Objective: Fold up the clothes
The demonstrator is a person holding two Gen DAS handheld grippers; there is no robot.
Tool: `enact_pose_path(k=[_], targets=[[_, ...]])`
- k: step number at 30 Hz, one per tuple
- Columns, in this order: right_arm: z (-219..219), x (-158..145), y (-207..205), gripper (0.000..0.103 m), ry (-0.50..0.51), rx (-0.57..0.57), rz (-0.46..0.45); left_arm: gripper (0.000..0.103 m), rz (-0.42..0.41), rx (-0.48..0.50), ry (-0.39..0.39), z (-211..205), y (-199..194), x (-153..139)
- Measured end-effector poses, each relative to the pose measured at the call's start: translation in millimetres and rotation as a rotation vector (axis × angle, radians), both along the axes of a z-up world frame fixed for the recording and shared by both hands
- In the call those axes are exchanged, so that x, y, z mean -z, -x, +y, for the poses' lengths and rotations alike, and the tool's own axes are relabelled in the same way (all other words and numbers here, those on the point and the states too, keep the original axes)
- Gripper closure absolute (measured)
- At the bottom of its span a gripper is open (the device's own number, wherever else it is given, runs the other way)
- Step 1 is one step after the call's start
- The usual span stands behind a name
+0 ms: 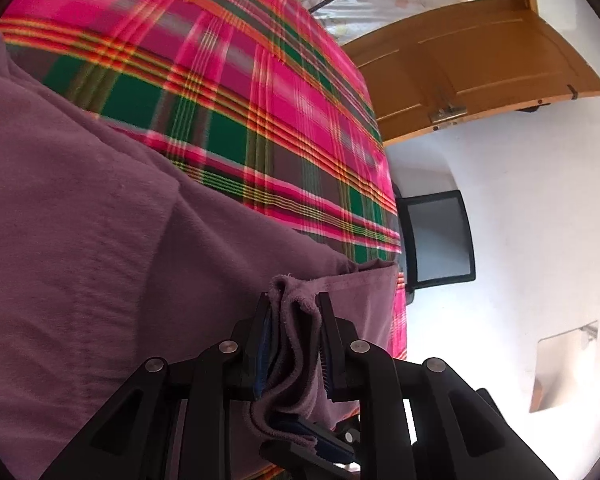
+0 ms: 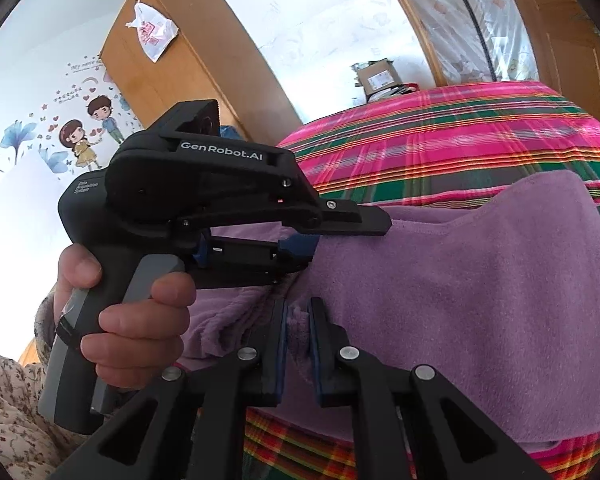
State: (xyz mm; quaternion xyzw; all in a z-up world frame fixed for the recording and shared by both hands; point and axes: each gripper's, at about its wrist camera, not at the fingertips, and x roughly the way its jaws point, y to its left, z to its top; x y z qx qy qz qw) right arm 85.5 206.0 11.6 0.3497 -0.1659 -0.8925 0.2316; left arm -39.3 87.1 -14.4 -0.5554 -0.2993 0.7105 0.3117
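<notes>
Both tools pinched bunched hems of the soft purple fleece garment (image 1: 100,220): left gripper (image 1: 294,312), right gripper (image 2: 298,316). Ahead of them, it draped over the pink-green plaid bedspread (image 1: 228,80).

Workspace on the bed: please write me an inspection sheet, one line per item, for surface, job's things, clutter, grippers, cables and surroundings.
Surface: bed under a pink and green plaid blanket.
Job's things: one purple garment spread over the blanket, partly doubled over.
Clutter: a cardboard box at the far edge of the bed.
Grippers: left gripper shut on a bunched edge of the garment; right gripper shut on another edge; a hand holds the left gripper's handle.
Cables: a dark cord hangs by the curtain.
Surroundings: wooden door, wardrobe with a plastic bag, wall stickers, a dark screen.
</notes>
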Motion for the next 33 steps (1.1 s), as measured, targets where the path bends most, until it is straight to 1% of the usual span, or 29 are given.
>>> enact_pose_path(k=[3, 6, 9, 13, 16, 17, 18, 20, 22, 24, 25, 26, 28, 29, 31, 32, 33], targets=[[-3.8, 2.1, 1.6, 0.093, -0.008, -0.006, -0.002, 0.083, -0.001, -0.02, 0.016, -4.3, 1.7, 1.6], [-5.4, 9.9, 7.6, 0.091, -0.015, -0.002, -0.027, 0.083, -0.009, -0.042, 0.045, -6.5, 3.0, 5.6], [-7.4, 16.3, 13.9, 0.091, -0.017, 0.004, -0.052, 0.083, -0.002, -0.048, 0.058, -5.2, 1.4, 5.6], [-8.7, 19.9, 17.9, 0.091, -0.02, 0.001, -0.053, 0.083, 0.018, -0.058, 0.069, -4.3, 0.5, 1.6], [-10.3, 21.9, 17.8, 0.088, -0.018, -0.007, -0.06, 0.083, 0.01, -0.082, 0.057, -9.5, -0.2, 1.3], [-9.8, 21.3, 17.4, 0.085, -0.014, -0.015, -0.064, 0.083, 0.009, -0.091, 0.055, -11.3, -0.4, 0.9], [-8.0, 19.3, 15.8, 0.083, -0.01, -0.02, -0.061, 0.083, 0.019, -0.099, 0.054, -13.1, -1.4, -1.2], [-4.5, 15.1, 12.7, 0.076, -0.004, -0.031, -0.055, 0.083, 0.038, -0.118, 0.054, -17.1, -4.7, -6.7], [-1.1, 10.9, 9.6, 0.074, 0.003, -0.041, -0.05, 0.08, 0.068, -0.136, 0.057, -20.5, -9.4, -14.6], [7.1, 3.6, 5.0, 0.074, 0.009, -0.036, -0.029, 0.08, 0.106, -0.15, 0.066, -21.3, -13.4, -23.6], [14.8, -1.7, 1.6, 0.071, 0.006, -0.023, -0.011, 0.08, 0.121, -0.155, 0.074, -21.2, -15.3, -27.1], [22.5, -7.1, -1.8, 0.066, 0.004, -0.009, 0.007, 0.08, 0.136, -0.159, 0.08, -21.1, -17.2, -30.6], [41.4, -17.8, -7.7, 0.061, -0.017, 0.044, 0.044, 0.08, 0.151, -0.139, 0.081, -17.0, -20.3, -34.6], [54.9, -22.2, -11.3, 0.061, -0.034, 0.09, 0.064, 0.08, 0.151, -0.123, 0.079, -13.8, -21.2, -34.9], [78.8, -24.3, -14.2, 0.059, -0.048, 0.178, 0.076, 0.08, 0.147, -0.081, 0.08, -5.5, -23.7, -33.4], [92.4, -22.6, -15.1, 0.056, -0.048, 0.237, 0.065, 0.08, 0.142, -0.055, 0.088, -0.1, -25.2, -31.3], [106.1, -21.0, -16.0, 0.055, -0.049, 0.296, 0.055, 0.08, 0.138, -0.035, 0.095, 5.8, -26.6, -28.6]])
